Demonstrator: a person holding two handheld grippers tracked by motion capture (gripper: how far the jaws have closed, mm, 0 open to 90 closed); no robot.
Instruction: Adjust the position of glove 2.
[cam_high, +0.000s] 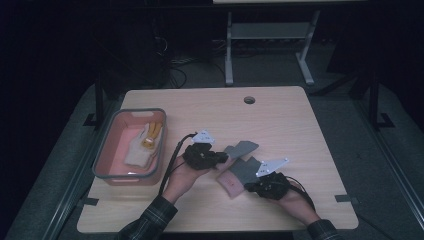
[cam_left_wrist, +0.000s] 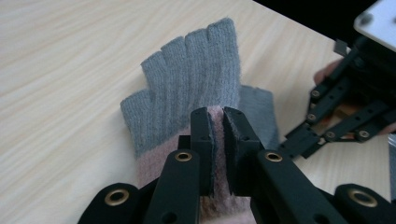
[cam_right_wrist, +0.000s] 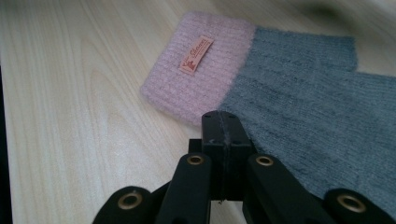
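At the centre of the wooden table (cam_high: 280, 115), two grey-and-pink knit gloves lie side by side between a person's two grippers. The left gripper (cam_left_wrist: 215, 122) is clamped on the pink cuff of the fingerless glove (cam_left_wrist: 191, 79), whose grey finger stubs point toward the top of the frame. The right gripper (cam_right_wrist: 226, 125) has its jaws pressed together at the edge of the second glove (cam_right_wrist: 299, 107); whether they pinch fabric cannot be told. That view alone reveals an orange label (cam_right_wrist: 196, 55) on the pink cuff. The high view shows a pink bin (cam_high: 114, 150) at left holding a pale glove (cam_high: 140, 150). Both forearms enter from the bottom edge, angled inward.
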